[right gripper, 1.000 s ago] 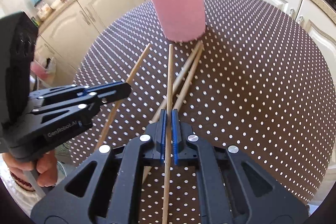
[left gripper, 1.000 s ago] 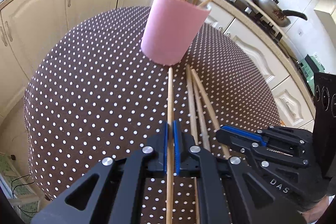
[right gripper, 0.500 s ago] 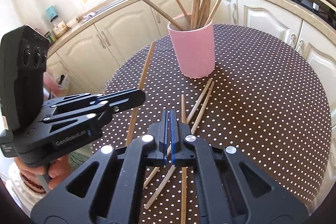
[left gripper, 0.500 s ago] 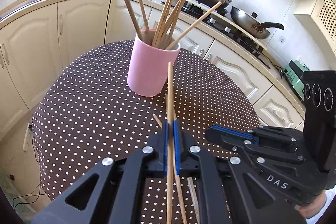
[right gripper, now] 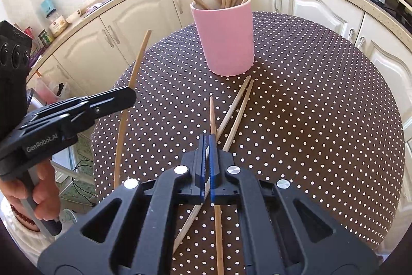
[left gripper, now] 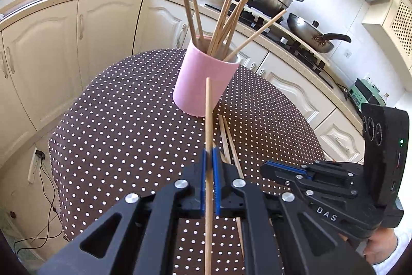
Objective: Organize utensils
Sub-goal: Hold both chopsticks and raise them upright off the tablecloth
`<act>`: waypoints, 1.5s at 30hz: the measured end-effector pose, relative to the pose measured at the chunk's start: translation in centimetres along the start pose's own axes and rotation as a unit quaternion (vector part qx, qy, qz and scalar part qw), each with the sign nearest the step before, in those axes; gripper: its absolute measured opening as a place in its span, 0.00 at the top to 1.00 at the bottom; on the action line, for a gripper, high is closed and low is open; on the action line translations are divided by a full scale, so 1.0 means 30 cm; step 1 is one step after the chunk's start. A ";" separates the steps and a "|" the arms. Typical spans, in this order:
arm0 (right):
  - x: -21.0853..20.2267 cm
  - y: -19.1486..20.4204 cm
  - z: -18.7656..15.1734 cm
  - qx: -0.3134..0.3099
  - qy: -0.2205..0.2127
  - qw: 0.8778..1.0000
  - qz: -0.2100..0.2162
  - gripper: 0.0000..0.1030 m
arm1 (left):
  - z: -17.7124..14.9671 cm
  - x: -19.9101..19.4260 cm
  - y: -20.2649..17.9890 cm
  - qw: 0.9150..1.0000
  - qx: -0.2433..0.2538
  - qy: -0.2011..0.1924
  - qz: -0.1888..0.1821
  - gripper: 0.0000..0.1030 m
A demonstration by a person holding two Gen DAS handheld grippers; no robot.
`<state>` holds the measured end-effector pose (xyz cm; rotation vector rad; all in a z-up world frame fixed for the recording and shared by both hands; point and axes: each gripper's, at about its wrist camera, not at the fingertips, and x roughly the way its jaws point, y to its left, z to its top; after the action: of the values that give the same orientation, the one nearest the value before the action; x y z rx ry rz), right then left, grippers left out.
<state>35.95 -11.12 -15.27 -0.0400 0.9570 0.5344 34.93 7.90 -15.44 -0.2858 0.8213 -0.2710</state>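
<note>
The chopstick clamped in the shut left gripper is now lifted off the table toward the cup, ready for insertion, while the right gripper, closed and empty, is held over three sticks before the cup.

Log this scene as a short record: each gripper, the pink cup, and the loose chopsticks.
left gripper: shut on a thin wooden chopstick, raised off the table
right gripper: shut, low over the loose sticks; nothing clearly gripped
pink cylindrical cup: upright on the brown polka-dot tablecloth, full of standing chopsticks
loose wooden chopsticks: several, flat, near the cup
</note>
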 end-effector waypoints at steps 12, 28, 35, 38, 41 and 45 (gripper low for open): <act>0.036 0.042 0.020 0.001 0.013 1.000 -0.021 0.97 | -0.010 0.029 0.042 1.000 0.003 0.026 -0.001 0.95; 0.003 0.031 0.038 -0.004 0.020 1.000 -0.021 0.97 | -0.013 0.047 0.028 0.999 0.007 0.041 -0.002 0.95; 0.084 0.049 0.044 -0.036 0.059 0.996 -0.048 0.97 | -0.020 0.066 0.039 0.999 -0.004 0.052 0.001 0.95; 0.123 0.057 0.047 -0.044 0.073 0.995 -0.051 0.96 | -0.022 0.077 0.031 0.998 -0.001 0.058 0.004 0.95; 0.152 0.066 0.049 -0.055 0.080 0.993 -0.060 0.96 | -0.025 0.089 0.029 0.998 0.000 0.063 0.007 0.95; 0.180 0.063 0.056 -0.054 0.089 0.993 -0.061 0.96 | -0.029 0.106 0.024 0.998 0.000 0.067 0.008 0.95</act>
<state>38.86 -6.78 -18.15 -0.2451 1.0911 0.4754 36.44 7.34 -18.39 -0.2620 0.9563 -0.2768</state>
